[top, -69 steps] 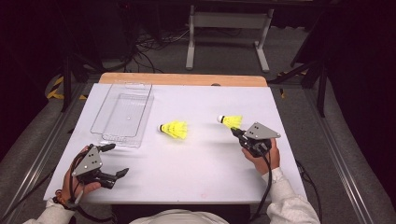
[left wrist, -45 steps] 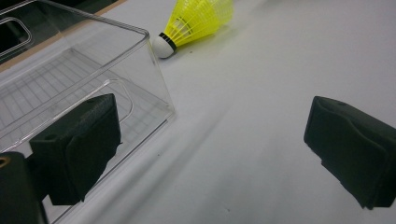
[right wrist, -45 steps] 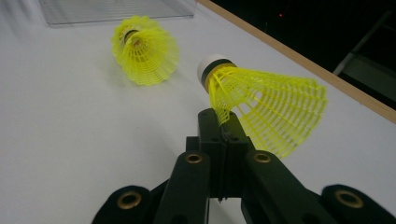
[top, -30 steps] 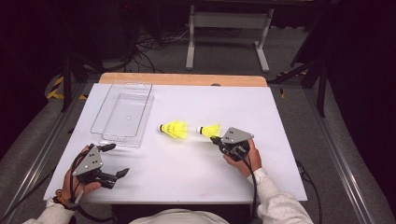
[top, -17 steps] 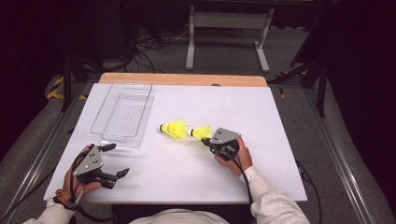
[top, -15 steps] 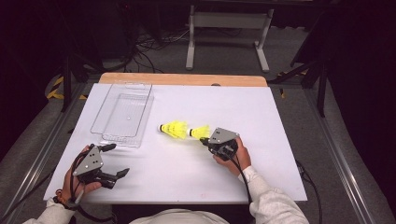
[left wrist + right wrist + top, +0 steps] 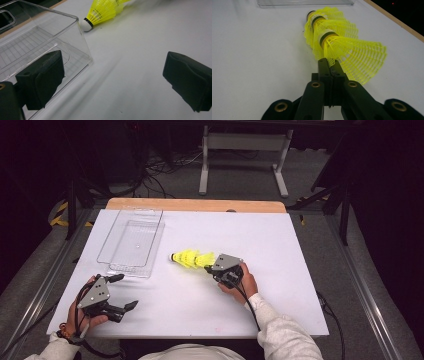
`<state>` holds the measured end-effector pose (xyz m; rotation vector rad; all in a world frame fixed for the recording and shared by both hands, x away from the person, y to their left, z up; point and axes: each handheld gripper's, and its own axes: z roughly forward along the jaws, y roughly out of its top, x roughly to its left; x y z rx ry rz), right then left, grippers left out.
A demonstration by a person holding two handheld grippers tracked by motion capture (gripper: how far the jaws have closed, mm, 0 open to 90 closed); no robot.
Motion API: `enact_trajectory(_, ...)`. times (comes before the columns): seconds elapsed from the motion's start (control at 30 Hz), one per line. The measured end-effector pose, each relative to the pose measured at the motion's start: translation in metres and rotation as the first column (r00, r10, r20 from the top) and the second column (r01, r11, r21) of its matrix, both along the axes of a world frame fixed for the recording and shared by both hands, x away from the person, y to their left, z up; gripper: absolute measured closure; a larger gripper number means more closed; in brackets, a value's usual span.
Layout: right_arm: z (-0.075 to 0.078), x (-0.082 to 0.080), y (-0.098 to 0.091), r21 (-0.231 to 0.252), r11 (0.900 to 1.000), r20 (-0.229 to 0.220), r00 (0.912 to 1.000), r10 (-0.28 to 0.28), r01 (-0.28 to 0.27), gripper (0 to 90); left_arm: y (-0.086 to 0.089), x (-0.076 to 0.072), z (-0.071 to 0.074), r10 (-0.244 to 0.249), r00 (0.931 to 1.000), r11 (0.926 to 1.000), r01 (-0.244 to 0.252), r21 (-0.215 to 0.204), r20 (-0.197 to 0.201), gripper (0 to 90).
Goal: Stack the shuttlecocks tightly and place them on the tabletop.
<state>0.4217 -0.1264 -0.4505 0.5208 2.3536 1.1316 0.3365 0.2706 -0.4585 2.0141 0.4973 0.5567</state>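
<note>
The held shuttlecock [image 7: 352, 53] is pinched by its yellow mesh skirt in the clenched right gripper [image 7: 216, 267], near the middle of the white table [image 7: 280, 245], its cork nose pushed into the skirt of the lying shuttlecock [image 7: 184, 258]. In the right gripper view the 2 nest in a line, white corks ringed with dark bands, skirts of open plastic lattice. Just left of them stands a clear tray [image 7: 131, 242], hard transparent plastic with a ribbed floor and rounded corners; its near wall rises between the left gripper [image 7: 121, 292] and the shuttlecocks' left side. The left gripper rests released, jaws spread wide over bare tabletop at the front left. The smooth table lies open to the right and front; a wooden strip [image 7: 195, 205] edges its far side.
</note>
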Motion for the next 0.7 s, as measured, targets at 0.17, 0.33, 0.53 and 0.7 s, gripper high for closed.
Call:
enact_trajectory(0.17,-0.001,0.005,0.009,0.011,0.9999,-0.008,1.0,0.007,-0.006,90.0,0.0,0.0,0.0,-0.001,1.0,1.0,0.001,0.003,0.0,4.8)
enact_trajectory(0.33,-0.002,0.009,0.014,0.005,1.0,-0.008,1.0,0.003,-0.003,90.0,0.0,0.0,0.0,-0.002,1.0,1.0,0.002,0.003,-0.002,4.8)
enact_trajectory(0.53,-0.003,0.01,0.017,0.0,1.0,-0.017,0.9999,-0.003,0.003,90.0,-0.001,0.0,0.0,-0.004,1.0,1.0,0.004,0.001,-0.006,4.8)
enact_trajectory(0.7,-0.003,0.013,0.022,-0.007,0.9999,-0.022,0.9997,-0.009,0.008,90.0,-0.001,0.0,-0.001,-0.006,1.0,1.0,0.006,0.002,-0.005,4.8)
